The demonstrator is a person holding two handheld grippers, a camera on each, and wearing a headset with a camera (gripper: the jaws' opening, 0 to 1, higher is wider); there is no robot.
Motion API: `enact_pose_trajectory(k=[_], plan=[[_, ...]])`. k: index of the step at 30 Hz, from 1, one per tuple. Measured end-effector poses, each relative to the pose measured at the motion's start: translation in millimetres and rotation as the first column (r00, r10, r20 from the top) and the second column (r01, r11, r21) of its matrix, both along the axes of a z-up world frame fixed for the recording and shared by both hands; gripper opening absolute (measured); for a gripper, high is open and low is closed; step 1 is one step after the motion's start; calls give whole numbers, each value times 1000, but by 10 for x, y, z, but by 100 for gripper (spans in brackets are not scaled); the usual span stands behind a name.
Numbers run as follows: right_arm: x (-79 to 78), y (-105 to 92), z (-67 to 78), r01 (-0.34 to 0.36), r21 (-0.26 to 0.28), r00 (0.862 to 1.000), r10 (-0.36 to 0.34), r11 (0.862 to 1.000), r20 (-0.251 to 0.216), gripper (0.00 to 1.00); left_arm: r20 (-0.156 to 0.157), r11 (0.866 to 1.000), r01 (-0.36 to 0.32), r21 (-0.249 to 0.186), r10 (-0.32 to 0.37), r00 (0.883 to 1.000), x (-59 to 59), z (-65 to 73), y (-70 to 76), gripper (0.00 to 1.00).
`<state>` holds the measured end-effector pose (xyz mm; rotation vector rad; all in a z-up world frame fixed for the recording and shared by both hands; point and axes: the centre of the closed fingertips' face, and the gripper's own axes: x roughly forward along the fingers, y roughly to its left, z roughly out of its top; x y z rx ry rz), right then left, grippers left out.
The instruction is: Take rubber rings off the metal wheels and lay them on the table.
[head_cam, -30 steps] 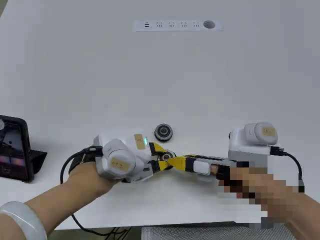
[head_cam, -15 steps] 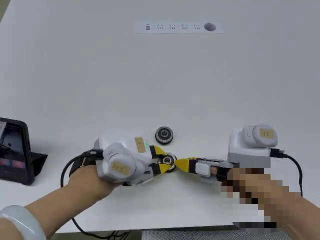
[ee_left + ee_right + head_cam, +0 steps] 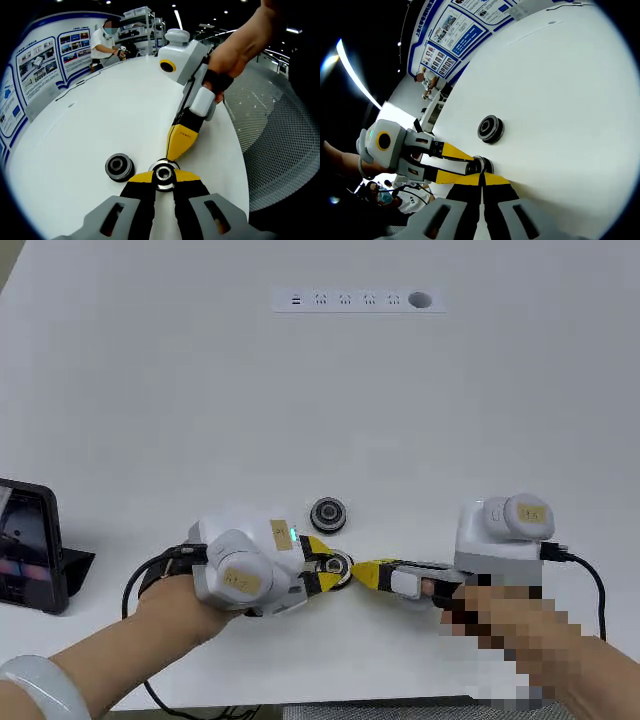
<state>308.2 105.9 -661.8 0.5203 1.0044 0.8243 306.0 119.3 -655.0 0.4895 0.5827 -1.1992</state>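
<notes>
Hand-held gripper [image 3: 328,569] around wheel [image 3: 337,565] near table [image 3: 330,660] edge

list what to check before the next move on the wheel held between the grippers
1. Left gripper clamps the wheel: ok, a jaw on each side.
2. Right gripper at the wheel's rim: ok, jaws together, tips touching it.
3. Rubber ring caught by the right gripper: cannot tell, the contact is too small to see.
4. Second wheel out of the way: ok, it lies apart, beyond the grippers.
5. Bare table to lay the ring on: ok.
</notes>
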Motion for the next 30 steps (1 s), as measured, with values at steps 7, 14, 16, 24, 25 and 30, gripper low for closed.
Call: enact_pose_trajectory(k=[7,14,16,24,25,30], plan=[[-2,14,26,1,-11,999,-1,1000,34,2,-1,1000,-2,-1,2,1000,-1,-2,0,13],[7,45,46,-5,-4,999,5,1000,51,2,-2,1000,-3,-1,3,1000,3,-1,-1,13],[4,48,52,-6,-2,999,6,1000,50,1,-3,1000,-3,-3,3,1000,3,-1,0,13],[-2,72,80,-17,9,998,16,1000,59,1,-2,1000,-4,-5,4,1000,5,-3,1,13],[-3,77,84,-18,10,998,17,1000,59,1,-2,1000,-4,-5,4,1000,5,-3,1,13],[-3,100,114,-24,22,998,23,999,66,1,-2,1000,-3,-5,3,1000,7,-3,3,13]])
